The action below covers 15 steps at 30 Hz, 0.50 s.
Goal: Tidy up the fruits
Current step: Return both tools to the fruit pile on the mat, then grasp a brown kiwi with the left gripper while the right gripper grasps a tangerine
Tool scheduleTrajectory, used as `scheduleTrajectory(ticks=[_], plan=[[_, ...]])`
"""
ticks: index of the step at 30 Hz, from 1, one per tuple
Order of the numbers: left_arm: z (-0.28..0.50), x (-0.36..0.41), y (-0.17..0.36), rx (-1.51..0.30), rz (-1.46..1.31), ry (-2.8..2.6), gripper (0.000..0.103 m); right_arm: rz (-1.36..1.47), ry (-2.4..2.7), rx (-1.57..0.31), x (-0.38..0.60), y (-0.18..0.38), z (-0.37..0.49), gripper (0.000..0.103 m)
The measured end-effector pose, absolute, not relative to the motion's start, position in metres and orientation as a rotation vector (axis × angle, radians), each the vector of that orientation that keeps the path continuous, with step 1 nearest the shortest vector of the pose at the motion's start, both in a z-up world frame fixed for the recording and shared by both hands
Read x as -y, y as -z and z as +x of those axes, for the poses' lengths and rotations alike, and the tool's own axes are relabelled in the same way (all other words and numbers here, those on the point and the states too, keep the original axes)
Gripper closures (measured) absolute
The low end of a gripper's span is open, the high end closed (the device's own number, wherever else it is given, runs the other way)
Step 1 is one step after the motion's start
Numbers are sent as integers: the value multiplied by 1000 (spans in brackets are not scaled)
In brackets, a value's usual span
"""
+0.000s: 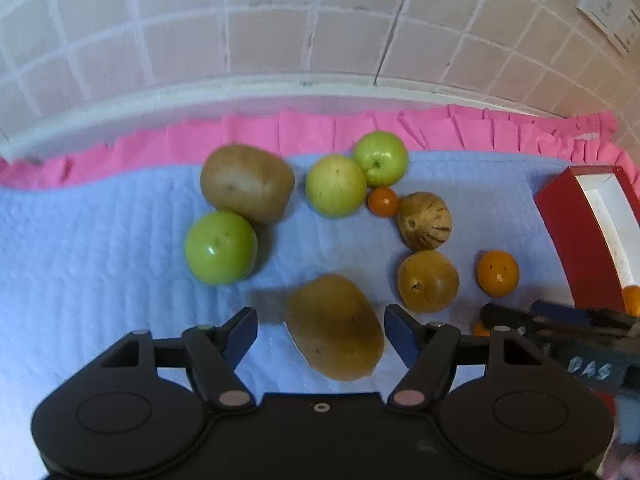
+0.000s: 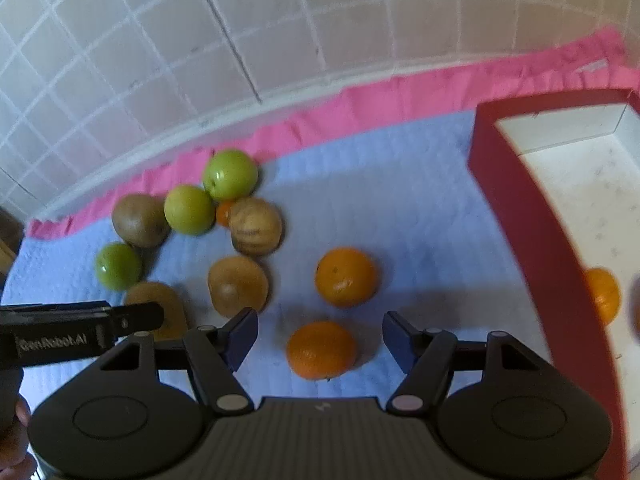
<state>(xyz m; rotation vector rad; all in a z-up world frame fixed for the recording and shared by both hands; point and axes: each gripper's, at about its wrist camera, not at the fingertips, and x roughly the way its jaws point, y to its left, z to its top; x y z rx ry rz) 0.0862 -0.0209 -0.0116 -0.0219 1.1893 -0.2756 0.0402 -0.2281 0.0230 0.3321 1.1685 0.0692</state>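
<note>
My left gripper [image 1: 320,330] has its jaws spread wide on either side of a brown kiwi [image 1: 334,326], with clear gaps on both sides, so it grips nothing. The kiwi is dull olive-brown, oblong, lying on the pale blue towel [image 1: 100,240].

My right gripper [image 2: 320,336] is likewise spread wide, straddling a near orange [image 2: 321,349] without touching it. That orange is bright and smooth, with a small dark spot at its lower edge. A second orange [image 2: 346,276] sits just beyond it on the towel, apart from it.

I take the red box [image 2: 520,216] as my landmark. It is red outside, white inside, and stands on the towel's right end. One orange in the box [image 2: 602,294] lies against its near wall; a dark shape at the frame's edge beside it I cannot identify.

Well away from the box, on the side facing the tiled wall [image 2: 160,60], the rest cluster: three green apples [image 2: 230,174], glossy with highlights, a second kiwi [image 2: 140,220], a striped tan fruit [image 2: 255,226], a plain tan round fruit [image 2: 238,286], and a tiny orange fruit [image 2: 224,213] wedged between an apple and the striped one. A pink cloth [image 2: 360,108] edges the towel along the wall.
</note>
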Motion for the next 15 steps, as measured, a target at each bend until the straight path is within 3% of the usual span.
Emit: scheduleTrajectory(ticks=[15], plan=[[97,33,46,-1236,-89,247,20,225,-63,-1179,210,0,39,32]])
